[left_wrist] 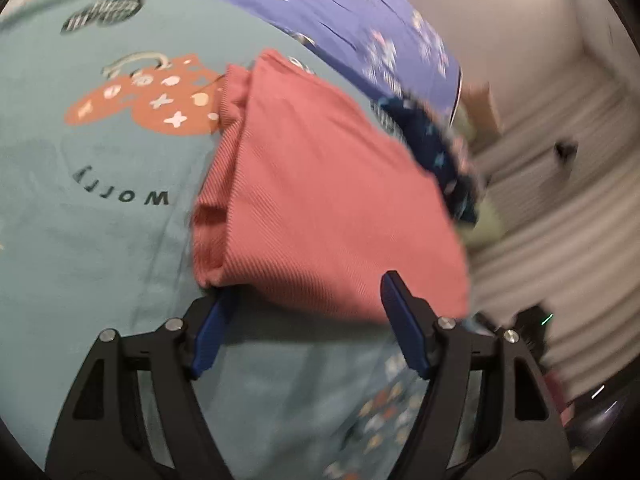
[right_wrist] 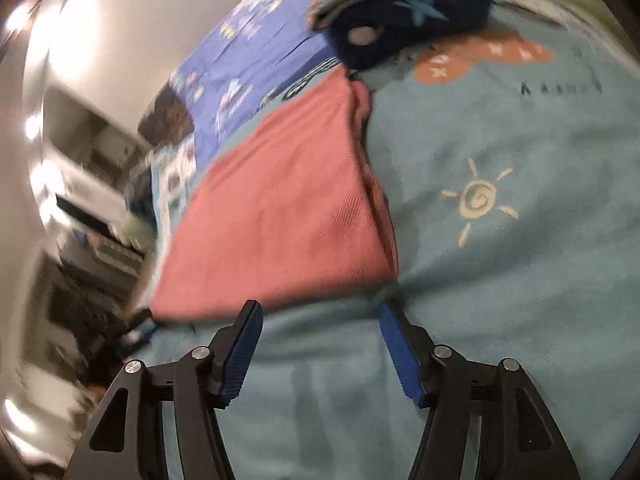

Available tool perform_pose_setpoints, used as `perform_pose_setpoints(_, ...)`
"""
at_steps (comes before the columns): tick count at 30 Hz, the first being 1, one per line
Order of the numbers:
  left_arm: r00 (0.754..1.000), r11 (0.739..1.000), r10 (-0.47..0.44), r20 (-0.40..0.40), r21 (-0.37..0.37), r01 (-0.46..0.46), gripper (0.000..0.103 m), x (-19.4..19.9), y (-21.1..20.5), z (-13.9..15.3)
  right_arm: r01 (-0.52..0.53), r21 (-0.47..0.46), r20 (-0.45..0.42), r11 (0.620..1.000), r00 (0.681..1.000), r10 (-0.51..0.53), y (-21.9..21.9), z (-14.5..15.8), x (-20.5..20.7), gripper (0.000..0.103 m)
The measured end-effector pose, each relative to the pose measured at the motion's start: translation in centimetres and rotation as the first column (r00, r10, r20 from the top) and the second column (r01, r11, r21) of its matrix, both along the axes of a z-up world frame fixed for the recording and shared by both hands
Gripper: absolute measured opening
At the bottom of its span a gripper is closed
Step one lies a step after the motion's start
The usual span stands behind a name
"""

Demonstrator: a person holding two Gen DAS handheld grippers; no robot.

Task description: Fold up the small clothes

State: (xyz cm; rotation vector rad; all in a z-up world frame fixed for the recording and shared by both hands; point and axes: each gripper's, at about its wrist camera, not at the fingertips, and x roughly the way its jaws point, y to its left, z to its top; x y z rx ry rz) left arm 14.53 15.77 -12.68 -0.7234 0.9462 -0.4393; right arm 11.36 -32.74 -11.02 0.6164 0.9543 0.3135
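Observation:
A coral-pink ribbed garment (left_wrist: 320, 184) lies folded on a teal printed bedsheet (left_wrist: 100, 248). My left gripper (left_wrist: 309, 285) is open at the garment's near edge. That edge lies between the blue pads, the pads do not press on it, and the left fingertip is tucked under the garment's corner. In the right wrist view the same pink garment (right_wrist: 280, 220) lies just beyond my right gripper (right_wrist: 320, 305). This gripper is open over the teal sheet (right_wrist: 500, 300), with only sheet between its fingers. Both views are motion-blurred.
A dark navy garment with light star prints (left_wrist: 436, 152) (right_wrist: 400, 24) lies beyond the pink one. A purple-blue patterned cloth (left_wrist: 340, 12) (right_wrist: 260, 52) covers the far part of the bed. The bed's edge and pale striped floor (left_wrist: 560, 208) are to the right; blurred furniture (right_wrist: 80, 152) is to the left.

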Motion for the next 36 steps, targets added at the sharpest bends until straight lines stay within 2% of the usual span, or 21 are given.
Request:
perform_pose_setpoints(2,1.000,0.998,0.030,-0.009,-0.053,-0.030,0.066,0.2,0.4,-0.2,0.046,0.094,0.007,0.994,0.999,-0.047,-0.5,-0.3,1.1,0.069)
perform_pose_setpoints(3,0.999,0.997,0.039,-0.010,-0.062,-0.039,0.052,0.3,0.4,-0.3,0.058,0.108,0.008,0.992,0.998,-0.059,-0.6,-0.3,1.4,0.069)
perform_pose_setpoints(4,0.999,0.998,0.043,-0.017,-0.052,-0.044,0.030,0.5,0.4,-0.6,0.077,0.114,0.008,0.991,0.997,-0.078,-0.5,-0.5,2.0,0.069)
perform_pose_setpoints(6,0.998,0.999,0.047,-0.041,-0.014,-0.048,0.012,0.6,0.2,-1.1,0.105,0.093,0.006,0.990,0.994,-0.106,-0.1,-0.5,2.8,0.069)
perform_pose_setpoints(7,0.998,0.998,0.055,-0.037,-0.009,-0.055,0.010,0.6,0.1,-1.3,0.117,0.064,0.004,0.991,0.993,-0.118,0.2,-0.4,3.2,0.058)
perform_pose_setpoints(8,0.998,0.998,0.059,-0.030,-0.004,-0.059,0.009,0.4,0.0,-1.2,0.126,0.025,0.004,0.992,0.992,-0.126,0.4,-0.2,3.5,0.025)
perform_pose_setpoints(9,0.998,0.998,0.060,-0.017,0.013,-0.060,0.008,0.3,-0.2,-0.8,0.131,-0.070,0.002,0.989,0.991,-0.131,1.1,0.0,3.9,0.009)
perform_pose_setpoints(11,0.998,0.997,0.061,0.026,0.050,-0.062,0.008,0.0,-0.7,0.5,0.131,-0.094,0.014,0.987,0.991,-0.130,1.1,0.1,3.7,0.006)
perform_pose_setpoints(16,0.991,0.996,0.039,0.128,0.080,-0.049,0.005,-1.4,-0.8,4.8,0.139,-0.066,0.112,0.988,0.985,-0.131,0.5,3.6,2.3,0.003)
perform_pose_setpoints(18,0.988,0.994,0.010,0.156,0.110,-0.028,0.005,-2.8,-1.2,6.4,0.142,-0.085,0.139,0.986,0.982,-0.129,0.3,5.3,1.5,0.003)
perform_pose_setpoints(23,0.989,0.989,-0.066,0.132,0.138,0.047,0.005,-7.1,-2.1,6.8,0.141,-0.147,0.142,0.979,0.983,-0.120,-0.6,7.7,-1.4,0.003)
perform_pose_setpoints(27,0.991,0.981,-0.115,0.070,0.162,0.102,0.005,-10.8,-3.3,5.2,0.160,-0.180,0.052,0.971,0.987,-0.153,-2.0,5.5,-5.9,0.003)
perform_pose_setpoints(30,0.994,0.971,-0.112,0.018,0.213,0.106,0.006,-11.6,-3.4,3.2,0.154,-0.219,-0.020,0.964,0.986,-0.163,-2.6,3.0,-7.5,0.008)
perform_pose_setpoints(32,0.996,0.972,-0.089,-0.027,0.216,0.093,0.010,-11.6,-2.8,2.2,0.152,-0.284,-0.068,0.947,0.982,-0.178,-2.8,1.5,-8.0,0.013)
perform_pose_setpoints(34,0.999,0.968,-0.044,-0.023,0.246,0.049,0.030,-12.0,-2.1,2.2,0.173,-0.341,-0.031,0.924,0.980,-0.195,-2.9,1.7,-9.1,0.017)
perform_pose_setpoints(36,1.000,0.960,-0.013,0.007,0.281,0.010,0.042,-12.5,-1.7,2.8,0.219,-0.413,0.042,0.884,0.974,-0.222,-2.6,3.0,-10.2,0.027)
